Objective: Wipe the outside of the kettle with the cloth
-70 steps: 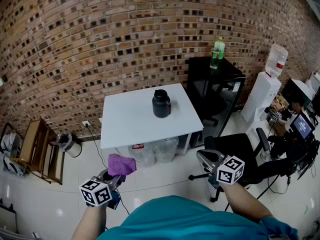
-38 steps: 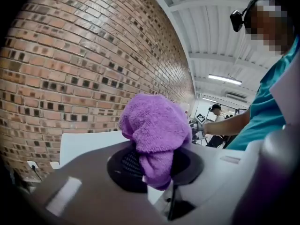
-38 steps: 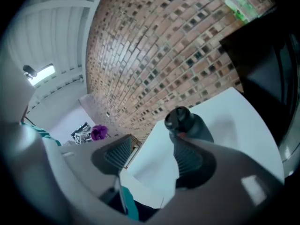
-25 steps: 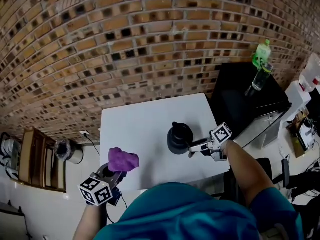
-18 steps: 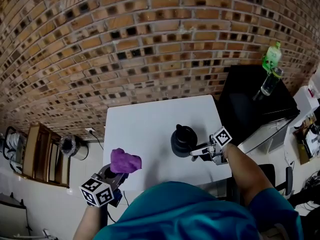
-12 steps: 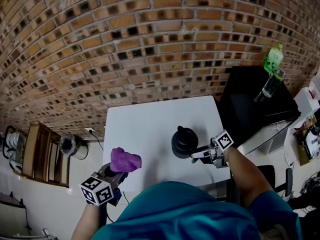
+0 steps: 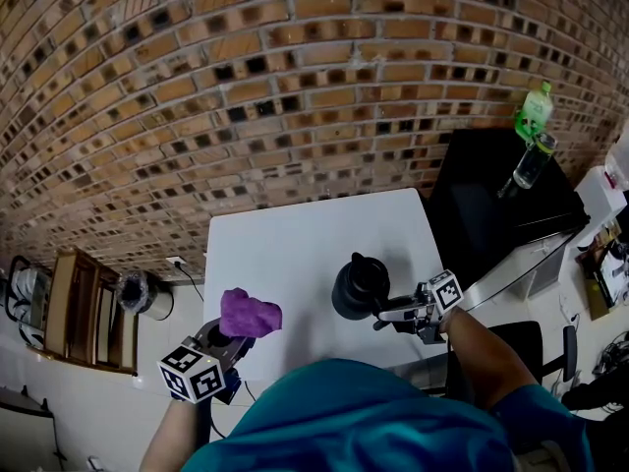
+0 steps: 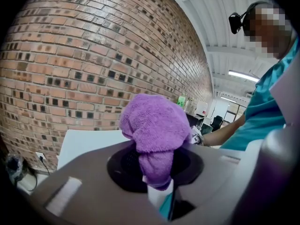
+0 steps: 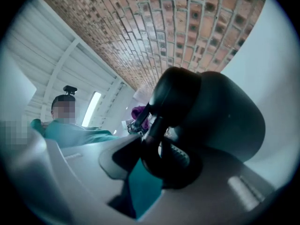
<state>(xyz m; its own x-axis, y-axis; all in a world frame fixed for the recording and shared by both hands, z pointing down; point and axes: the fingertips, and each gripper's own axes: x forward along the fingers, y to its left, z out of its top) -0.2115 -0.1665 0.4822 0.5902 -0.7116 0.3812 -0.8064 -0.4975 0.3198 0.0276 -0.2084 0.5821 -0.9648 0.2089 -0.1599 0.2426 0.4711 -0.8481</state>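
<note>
Now the right gripper (image 7: pixel 380 315) is closing on the handle of the kettle (image 7: pixel 355 285). Meanwhile the left gripper (image 7: pixel 233 338) pinches the purple cloth (image 7: pixel 250 313).

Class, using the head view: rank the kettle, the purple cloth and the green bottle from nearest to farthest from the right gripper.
1. kettle: its handle is between the right gripper's closing jaws.
2. purple cloth: to the left, in the left gripper.
3. green bottle: far right, on the black cabinet.

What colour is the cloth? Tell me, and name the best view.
Purple. The cloth shows best in the left gripper view.
</note>
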